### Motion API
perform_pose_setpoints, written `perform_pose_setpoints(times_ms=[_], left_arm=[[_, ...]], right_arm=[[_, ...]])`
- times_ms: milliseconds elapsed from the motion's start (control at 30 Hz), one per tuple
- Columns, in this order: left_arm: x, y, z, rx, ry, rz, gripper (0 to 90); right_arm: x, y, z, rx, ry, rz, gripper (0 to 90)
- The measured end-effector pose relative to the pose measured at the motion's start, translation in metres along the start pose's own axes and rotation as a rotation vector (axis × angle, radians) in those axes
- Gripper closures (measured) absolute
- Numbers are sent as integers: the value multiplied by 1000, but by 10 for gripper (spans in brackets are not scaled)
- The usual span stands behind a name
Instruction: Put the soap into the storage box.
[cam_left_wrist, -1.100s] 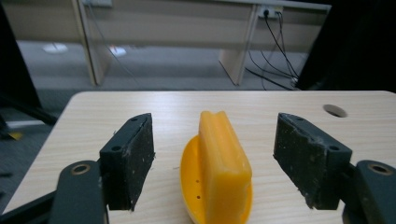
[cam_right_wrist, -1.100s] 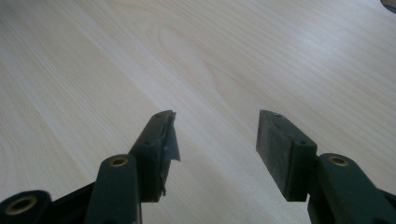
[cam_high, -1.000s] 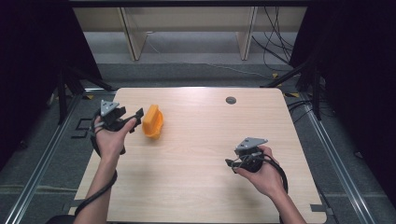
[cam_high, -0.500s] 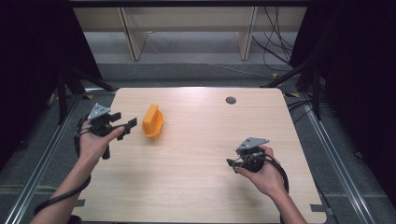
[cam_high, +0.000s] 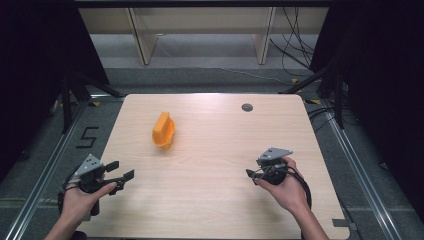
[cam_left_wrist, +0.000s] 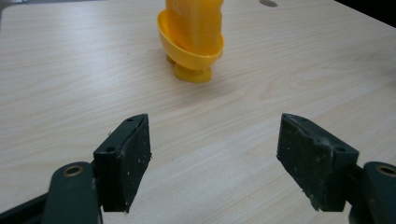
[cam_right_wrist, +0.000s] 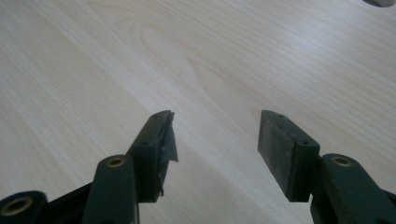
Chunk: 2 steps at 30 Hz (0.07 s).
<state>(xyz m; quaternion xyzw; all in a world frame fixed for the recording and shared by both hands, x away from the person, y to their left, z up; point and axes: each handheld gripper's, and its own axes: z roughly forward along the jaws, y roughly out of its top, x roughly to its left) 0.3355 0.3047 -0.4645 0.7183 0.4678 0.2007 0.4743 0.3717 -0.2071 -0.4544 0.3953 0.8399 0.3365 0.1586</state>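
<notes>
Pale wood-grain rectangular table (cam_high: 210, 200), rounded corners; it takes up most of the high view. A small dark round grommet hole (cam_high: 247, 107) sits in the top near the far edge, right of centre.

Glossy orange plastic object, funnel-like, with a flared bowl and a short stub at the base (cam_high: 163, 130). It lies on the left half of the table, toward the far side, well apart from both grippers. In the left gripper view the same object (cam_left_wrist: 192, 39) lies straight ahead of the jaws, past their tips, with bare wood between. Its flared rim faces the camera and the stub touches the table. The upper part is cut by the frame edge, so the full shape cannot be told.

Left gripper (cam_high: 121, 176): held in the person's left hand (cam_high: 82, 199) at the near left corner of the table, just over its edge, grey three-cornered plate on top. Jaws are spread wide, nothing between them, pointing toward the table's middle. In its own view (cam_left_wrist: 212, 154) the black pads stand well apart, with table grain visible in the gap.

Right gripper (cam_high: 250, 173): held in the right hand (cam_high: 286, 189) on the near right part of the table, jaws pointing left. In its own view (cam_right_wrist: 215, 140) the jaws are also spread, empty, over bare wood. The left pad has a torn edge.
</notes>
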Motion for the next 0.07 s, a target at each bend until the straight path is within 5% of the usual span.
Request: perform_pose_setpoints(times_ms=[67], left_arm=[[2,1,1,-6,11,0,255]], right_arm=[[-2,-1,0,-6,-3,-1,460]])
